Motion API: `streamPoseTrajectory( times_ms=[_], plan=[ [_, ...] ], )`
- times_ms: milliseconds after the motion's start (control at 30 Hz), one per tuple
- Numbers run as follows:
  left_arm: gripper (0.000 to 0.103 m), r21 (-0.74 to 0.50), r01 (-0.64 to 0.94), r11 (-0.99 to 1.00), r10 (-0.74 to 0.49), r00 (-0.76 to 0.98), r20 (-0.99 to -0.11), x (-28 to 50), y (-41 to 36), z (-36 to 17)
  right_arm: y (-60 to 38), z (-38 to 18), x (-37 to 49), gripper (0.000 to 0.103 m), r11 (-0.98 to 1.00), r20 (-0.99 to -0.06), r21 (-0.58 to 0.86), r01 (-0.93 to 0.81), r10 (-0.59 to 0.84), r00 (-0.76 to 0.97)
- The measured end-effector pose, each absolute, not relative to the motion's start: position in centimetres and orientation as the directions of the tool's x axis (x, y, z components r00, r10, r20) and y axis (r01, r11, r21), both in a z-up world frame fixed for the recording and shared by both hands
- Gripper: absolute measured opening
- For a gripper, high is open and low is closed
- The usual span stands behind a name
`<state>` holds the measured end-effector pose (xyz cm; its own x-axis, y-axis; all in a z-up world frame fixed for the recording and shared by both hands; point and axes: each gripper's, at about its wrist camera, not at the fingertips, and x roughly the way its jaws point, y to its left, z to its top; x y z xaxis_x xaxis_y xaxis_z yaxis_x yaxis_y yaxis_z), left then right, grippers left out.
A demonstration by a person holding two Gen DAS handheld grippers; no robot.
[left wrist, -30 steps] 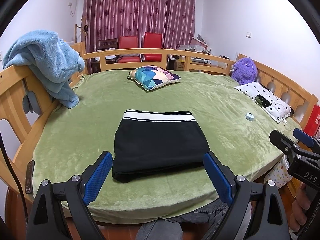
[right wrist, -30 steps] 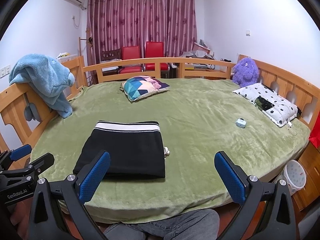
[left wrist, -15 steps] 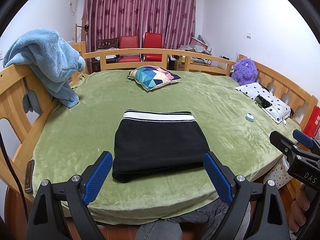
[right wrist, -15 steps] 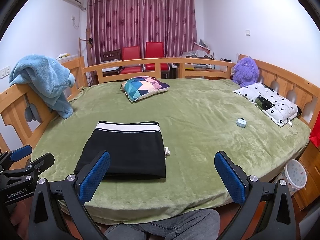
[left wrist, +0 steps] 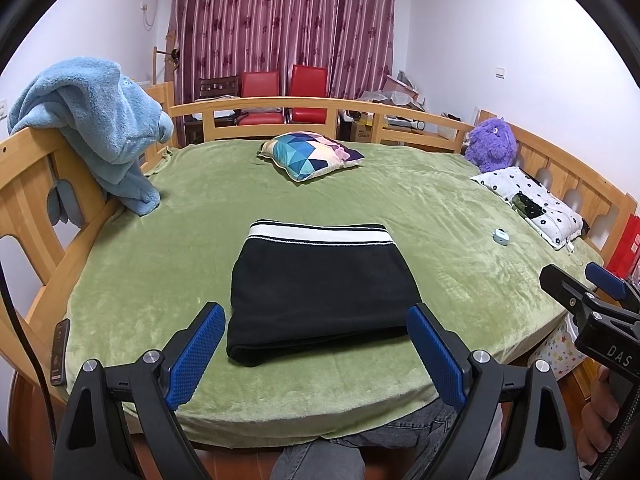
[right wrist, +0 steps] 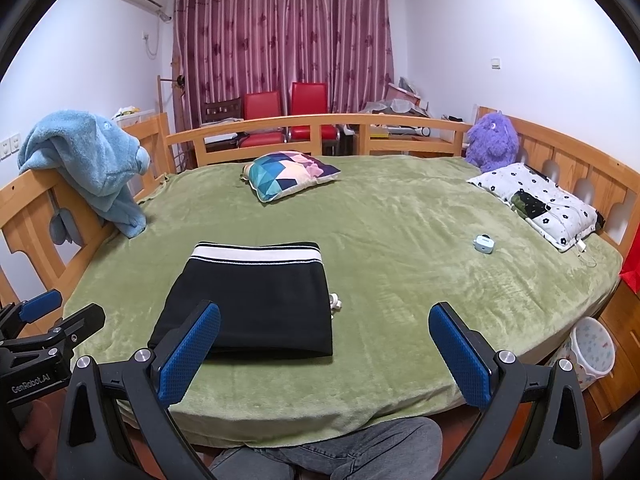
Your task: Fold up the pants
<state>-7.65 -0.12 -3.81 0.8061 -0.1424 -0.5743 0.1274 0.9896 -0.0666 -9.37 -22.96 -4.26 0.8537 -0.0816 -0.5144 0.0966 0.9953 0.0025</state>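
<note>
Pants (left wrist: 320,288) are lying folded in a neat black stack near the bed's (left wrist: 440,220) front edge while you are holding both left gripper (left wrist: 316,354) and right gripper (right wrist: 324,354) wide and empty, so any careless nudge risks undoing the folds.

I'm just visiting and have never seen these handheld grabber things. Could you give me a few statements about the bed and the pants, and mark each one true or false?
1. The black pants lie folded on the green blanket. True.
2. The left gripper clamps the pants. False: its jaws are wide open, holding nothing.
3. The right gripper is open too. True.
4. The purple plush toy sits on the pants. False: it sits far off by the bed rail.
5. The blue towel hangs over the rail. True.
</note>
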Motion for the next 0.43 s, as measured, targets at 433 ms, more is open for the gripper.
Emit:
streamPoseTrajectory(
  times_ms=[433],
  plan=[
    [0.092, -0.074, 0.109, 0.991, -0.131, 0.814, -0.566, -7.70, -0.38, -3.70, -22.55, -4.51, -9.03, 0.102, 0.996, -0.516, -0.002, 0.094, -0.082, 0.853]
  ],
)
